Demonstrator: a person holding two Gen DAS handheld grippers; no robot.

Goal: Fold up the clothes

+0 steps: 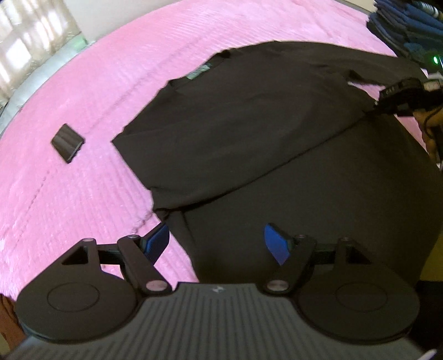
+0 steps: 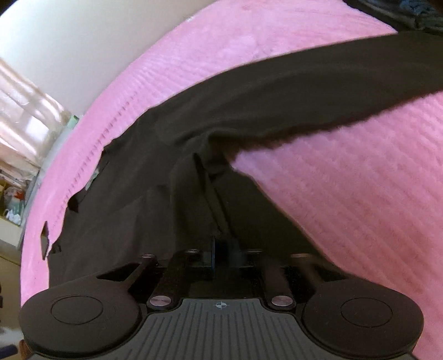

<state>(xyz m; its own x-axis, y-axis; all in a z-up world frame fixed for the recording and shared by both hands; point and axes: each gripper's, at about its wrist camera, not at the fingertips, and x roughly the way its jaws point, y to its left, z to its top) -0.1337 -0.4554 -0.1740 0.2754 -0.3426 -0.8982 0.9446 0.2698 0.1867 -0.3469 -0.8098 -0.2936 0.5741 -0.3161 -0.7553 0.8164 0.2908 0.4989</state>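
Note:
A black long-sleeved shirt (image 1: pixel 249 124) lies on a pink bedspread (image 1: pixel 83 180), its left side folded over the body and a green neck label (image 1: pixel 200 71) showing. My left gripper (image 1: pixel 217 243) is open and empty, hovering over the shirt's near left edge. My right gripper (image 2: pixel 224 254) is shut on a bunch of the shirt's fabric (image 2: pixel 210 193) near the right armpit, and the right sleeve (image 2: pixel 318 91) stretches away up and to the right. The right gripper also shows in the left wrist view (image 1: pixel 398 97) at the shirt's right edge.
A small dark flat object (image 1: pixel 67 141) lies on the bedspread left of the shirt. A stack of blue folded clothes (image 1: pixel 409 25) sits at the far right corner. The bed's left edge borders a wall and a window (image 2: pixel 25 110).

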